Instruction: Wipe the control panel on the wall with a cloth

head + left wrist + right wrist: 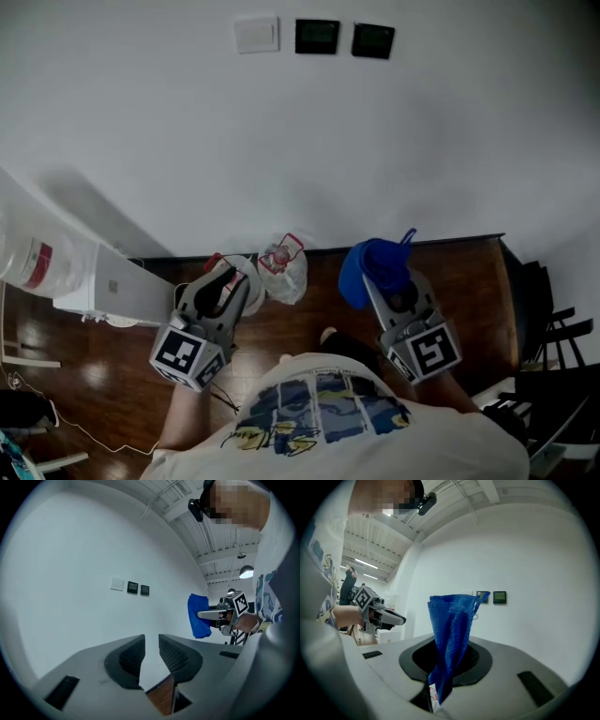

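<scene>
On the white wall hang a white switch plate [256, 34] and two black control panels [317, 36] [373, 40], high and far from both grippers. The left gripper view shows the same black panels [133, 587] [145, 590] ahead. A blue cloth [370, 267] hangs from my right gripper [389, 281], which is shut on it. In the right gripper view the cloth [452, 625] stands up between the jaws and covers part of one panel [482, 597]; the other panel [499, 597] shows. My left gripper [222, 281] is shut with only a slit between its jaws and holds nothing.
A white water dispenser [103, 281] with its bottle [33, 258] stands at the left by the wall. Plastic bags [284, 267] lie on the wooden floor [459, 281] at the dark skirting. A dark chair [553, 337] is at the right.
</scene>
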`<state>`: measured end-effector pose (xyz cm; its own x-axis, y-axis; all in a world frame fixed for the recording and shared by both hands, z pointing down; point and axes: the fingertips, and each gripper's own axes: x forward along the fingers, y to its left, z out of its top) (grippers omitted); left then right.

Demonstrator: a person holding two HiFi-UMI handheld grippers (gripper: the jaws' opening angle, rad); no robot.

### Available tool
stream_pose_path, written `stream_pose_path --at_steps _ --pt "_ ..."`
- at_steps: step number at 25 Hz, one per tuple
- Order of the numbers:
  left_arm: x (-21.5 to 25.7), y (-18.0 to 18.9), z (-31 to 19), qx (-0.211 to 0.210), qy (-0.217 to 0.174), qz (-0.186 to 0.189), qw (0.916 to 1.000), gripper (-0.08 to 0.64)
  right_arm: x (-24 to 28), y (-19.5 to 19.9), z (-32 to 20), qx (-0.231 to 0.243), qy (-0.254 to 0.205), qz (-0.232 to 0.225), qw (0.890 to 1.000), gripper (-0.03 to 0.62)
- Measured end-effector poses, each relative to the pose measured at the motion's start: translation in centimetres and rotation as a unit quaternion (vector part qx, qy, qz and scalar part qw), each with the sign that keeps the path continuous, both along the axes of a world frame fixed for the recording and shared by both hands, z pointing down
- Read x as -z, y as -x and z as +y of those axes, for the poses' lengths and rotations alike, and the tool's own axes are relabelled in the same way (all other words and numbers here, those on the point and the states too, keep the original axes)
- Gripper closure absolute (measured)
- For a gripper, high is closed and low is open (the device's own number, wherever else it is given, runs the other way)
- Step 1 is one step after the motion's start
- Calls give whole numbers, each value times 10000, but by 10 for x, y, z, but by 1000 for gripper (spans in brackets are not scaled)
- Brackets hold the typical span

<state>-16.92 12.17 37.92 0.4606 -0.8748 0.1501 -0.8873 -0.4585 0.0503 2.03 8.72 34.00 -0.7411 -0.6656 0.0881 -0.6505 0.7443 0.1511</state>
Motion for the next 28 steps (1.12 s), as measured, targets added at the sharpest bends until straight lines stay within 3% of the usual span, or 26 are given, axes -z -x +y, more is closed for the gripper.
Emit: stream_pose_path --at_steps 4,8,14,28 --pt "-6 5 18 175 88 40 9998 486 -4 10 20 323 -8 -111 9994 517" --pt "-3 -4 21 206 193 427 9987 486 4 6 19 418 45 -148 9990 517" --pt "8 -22 15 125 57 252 9996 486 0 -4 14 427 78 -158 9989 518" --pt "5 -26 11 -34 167 187 9997 486 -2 2 12 432 101 -190 9988 518"
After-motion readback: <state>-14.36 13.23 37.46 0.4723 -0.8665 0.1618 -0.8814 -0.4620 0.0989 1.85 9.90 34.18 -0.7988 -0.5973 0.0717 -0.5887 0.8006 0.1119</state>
